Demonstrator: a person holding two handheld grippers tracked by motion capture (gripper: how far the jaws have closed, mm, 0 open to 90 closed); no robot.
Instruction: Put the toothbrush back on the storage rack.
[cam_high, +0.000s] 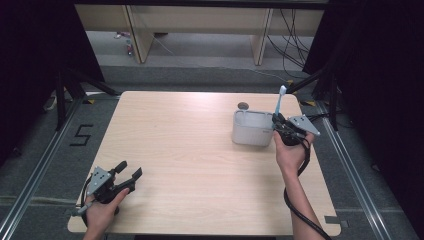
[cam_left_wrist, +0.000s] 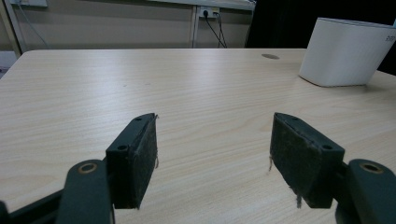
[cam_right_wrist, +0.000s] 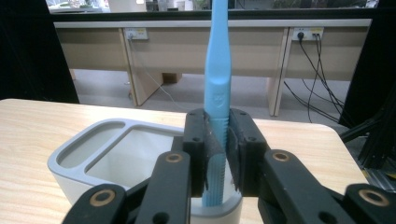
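While our right gripper (cam_right_wrist: 219, 156) pinched the blue toothbrush (cam_right_wrist: 218, 88) by its ribbed handle, we held it upright, with its lower end just over the right end of the white holder (cam_right_wrist: 88, 144). That holder, split into compartments, sat on the far right part of the wooden table (cam_high: 190, 145). Over at the near left corner, our left gripper (cam_left_wrist: 212, 154) rested low on the tabletop, its jaws spread wide with only bare wood between them!
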